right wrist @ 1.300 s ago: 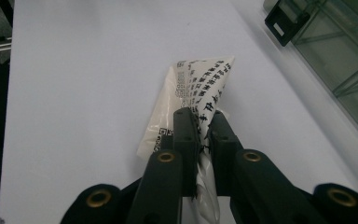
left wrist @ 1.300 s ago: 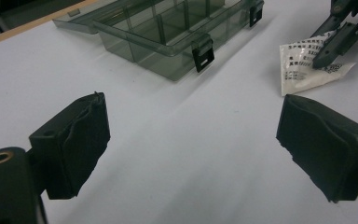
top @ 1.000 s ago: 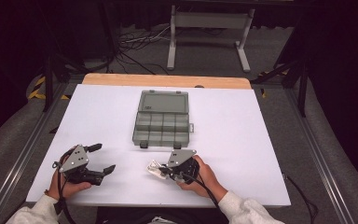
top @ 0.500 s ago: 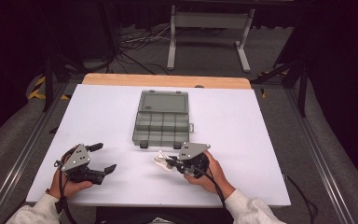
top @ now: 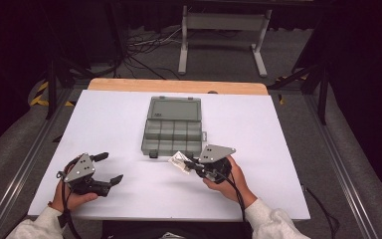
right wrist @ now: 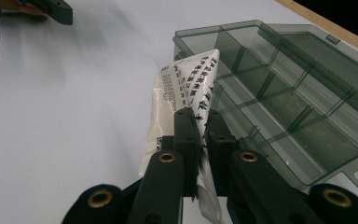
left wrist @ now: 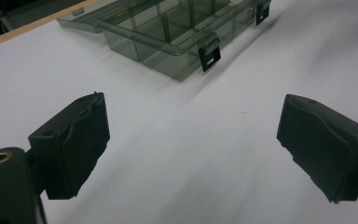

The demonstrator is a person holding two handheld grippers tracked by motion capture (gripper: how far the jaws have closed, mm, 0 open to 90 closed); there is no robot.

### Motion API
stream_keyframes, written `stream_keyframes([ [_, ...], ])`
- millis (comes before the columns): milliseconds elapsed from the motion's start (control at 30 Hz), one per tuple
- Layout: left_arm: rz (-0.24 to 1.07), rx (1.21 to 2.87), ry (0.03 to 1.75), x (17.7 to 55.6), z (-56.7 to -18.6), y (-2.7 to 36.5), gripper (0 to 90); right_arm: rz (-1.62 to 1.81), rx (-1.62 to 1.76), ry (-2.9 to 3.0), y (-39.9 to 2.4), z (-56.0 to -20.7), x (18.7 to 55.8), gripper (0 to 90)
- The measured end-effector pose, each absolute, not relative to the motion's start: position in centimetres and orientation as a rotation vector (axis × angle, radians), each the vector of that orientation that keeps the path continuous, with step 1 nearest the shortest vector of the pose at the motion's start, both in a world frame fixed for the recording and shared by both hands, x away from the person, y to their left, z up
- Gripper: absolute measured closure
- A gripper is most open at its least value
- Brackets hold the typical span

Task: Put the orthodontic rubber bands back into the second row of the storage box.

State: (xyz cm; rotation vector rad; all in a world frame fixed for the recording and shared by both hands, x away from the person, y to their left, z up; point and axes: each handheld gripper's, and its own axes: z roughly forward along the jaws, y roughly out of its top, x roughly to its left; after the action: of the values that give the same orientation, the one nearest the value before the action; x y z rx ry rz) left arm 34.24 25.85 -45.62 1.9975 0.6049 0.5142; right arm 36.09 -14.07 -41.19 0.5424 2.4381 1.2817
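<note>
Near front edge of desk (top: 288, 149), right of middle, my right gripper (top: 189, 164) jaws clamped tight on white packet (top: 179, 160), black print on it. Packet lifted off desk, just in front of open box (top: 173, 130), beside its near wall. Box compartments look bare. My left gripper (top: 107, 169) near front-left corner, jaws spread wide, nothing between pads, well apart from box.
</note>
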Motion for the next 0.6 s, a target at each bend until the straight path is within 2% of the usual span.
stream_keyframes([
  [600, 0.512, 2.017, 0.612, 34.3, -45.8, 25.8, 10.4, 1.286, 0.662, 2.369, -15.2, -40.1, 41.3, 86.2],
])
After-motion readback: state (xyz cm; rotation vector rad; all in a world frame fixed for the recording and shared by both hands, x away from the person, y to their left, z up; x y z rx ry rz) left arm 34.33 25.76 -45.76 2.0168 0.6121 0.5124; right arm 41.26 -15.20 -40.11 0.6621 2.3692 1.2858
